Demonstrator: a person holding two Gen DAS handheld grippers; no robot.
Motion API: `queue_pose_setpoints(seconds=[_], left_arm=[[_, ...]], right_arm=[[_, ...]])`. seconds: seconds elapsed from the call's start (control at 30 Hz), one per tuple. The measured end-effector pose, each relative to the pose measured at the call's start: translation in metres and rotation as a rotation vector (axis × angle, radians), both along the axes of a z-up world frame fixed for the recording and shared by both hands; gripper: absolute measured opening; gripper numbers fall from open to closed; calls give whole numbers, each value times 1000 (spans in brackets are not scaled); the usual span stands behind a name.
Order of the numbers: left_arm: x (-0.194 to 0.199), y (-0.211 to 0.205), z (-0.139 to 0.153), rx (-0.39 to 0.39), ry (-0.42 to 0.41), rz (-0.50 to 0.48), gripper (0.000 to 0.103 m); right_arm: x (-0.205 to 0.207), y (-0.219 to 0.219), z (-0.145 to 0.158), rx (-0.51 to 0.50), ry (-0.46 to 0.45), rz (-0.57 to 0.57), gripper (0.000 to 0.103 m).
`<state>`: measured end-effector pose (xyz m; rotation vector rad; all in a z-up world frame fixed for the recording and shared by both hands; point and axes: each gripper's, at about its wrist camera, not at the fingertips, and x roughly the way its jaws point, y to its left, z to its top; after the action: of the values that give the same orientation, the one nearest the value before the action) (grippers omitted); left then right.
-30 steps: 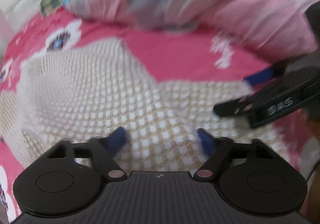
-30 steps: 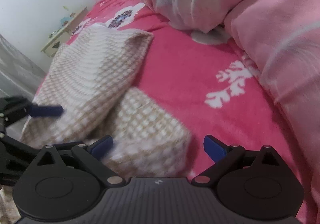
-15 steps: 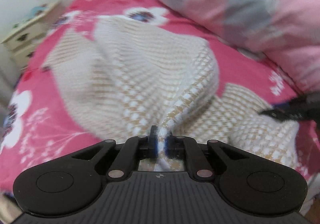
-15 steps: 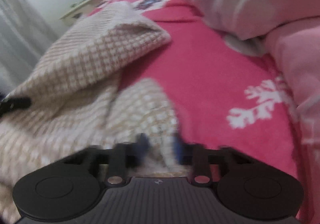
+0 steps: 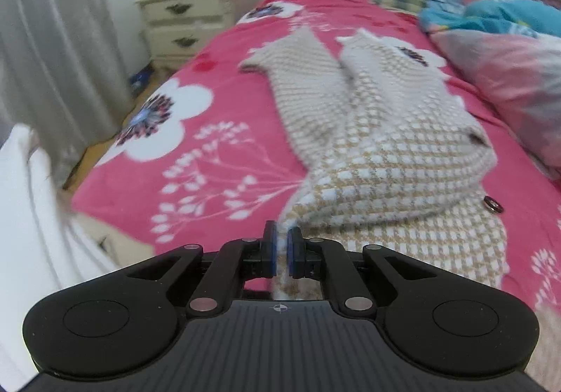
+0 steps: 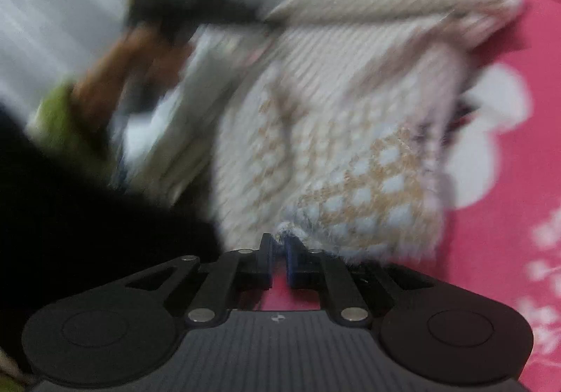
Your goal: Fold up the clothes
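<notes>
Both tools pinching narrow: left gripper (image 5: 281, 250) clamping one bunched edge of the cream-and-tan checked knit sweater (image 5: 385, 146), right gripper (image 6: 278, 248) biting a small fuzzy tuft of the same knit (image 6: 333, 153).

Sweater lying stretched along the pink floral bedspread (image 5: 217, 132), near end lifting off it.

Risking a slip on the right side, so little yarn sitting between those pads. Risking a snagged brown button (image 5: 492, 206), or a sleeve dragging crooked.

Plenty of bare spread lying open to the left; pink patchwork quilt (image 5: 519, 76) crowding the right side, mattress edge dropping toward the cream bedside drawers (image 5: 189, 20).
</notes>
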<state>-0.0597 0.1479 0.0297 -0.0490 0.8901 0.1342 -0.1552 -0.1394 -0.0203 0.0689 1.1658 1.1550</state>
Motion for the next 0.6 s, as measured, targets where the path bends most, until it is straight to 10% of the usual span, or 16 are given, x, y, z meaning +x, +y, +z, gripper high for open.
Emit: queue_pose_setpoints(seconds=[0.17,0.33,0.6], left_arm=[[1,-4,0,23,-10,-53,7],[-5,0,-1,17,-23,-97,11],[-6,-19,20,-22,-78,-283,63]], right_arm=[[3,-16,3,-19,41,2,15],[12,-55,35,39,35,-27,53],[76,-85,59,108,-15,-323,99]])
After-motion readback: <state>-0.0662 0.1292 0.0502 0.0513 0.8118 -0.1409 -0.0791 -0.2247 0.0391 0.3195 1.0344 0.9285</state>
